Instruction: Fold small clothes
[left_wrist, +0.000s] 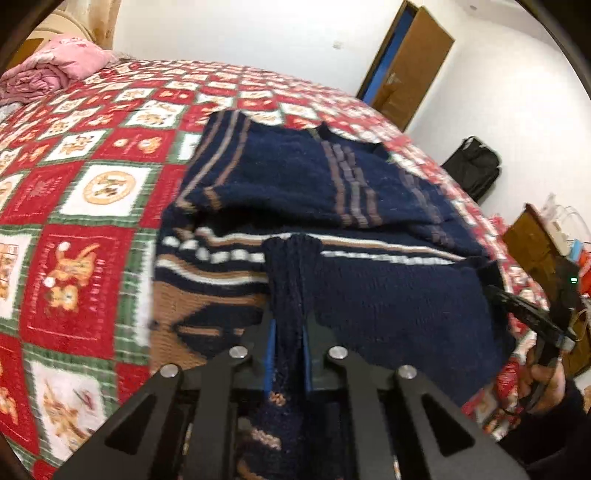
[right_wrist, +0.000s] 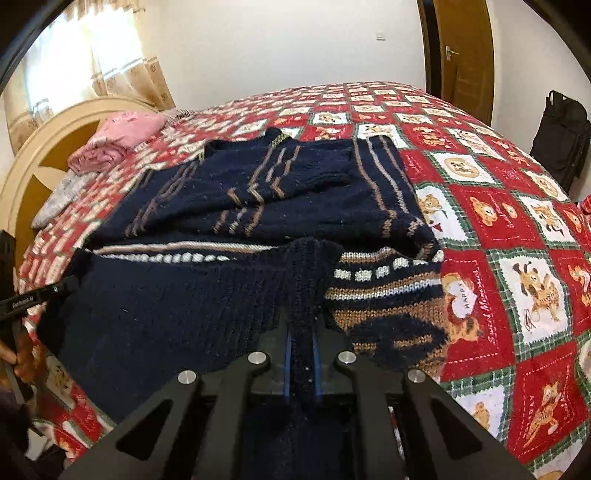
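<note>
both hand-held grippers (left_wrist: 287, 354) (right_wrist: 302, 360) clamping sweater (left_wrist: 369, 295)

Free room and obstacles, bed surface

Sweater (right_wrist: 258, 199) covers the middle of the quilt (right_wrist: 517, 236); both grippers, left (left_wrist: 288, 347) and right (right_wrist: 303, 354), are clamped on its near hem, lifted edge between them. Bare quilt open along the sweater's patterned side and beyond its collar. Folded pink bedding (right_wrist: 114, 144) and headboard (right_wrist: 40, 166) block the head end. Black bag (right_wrist: 561, 140) stands against the wall, well apart.
</note>
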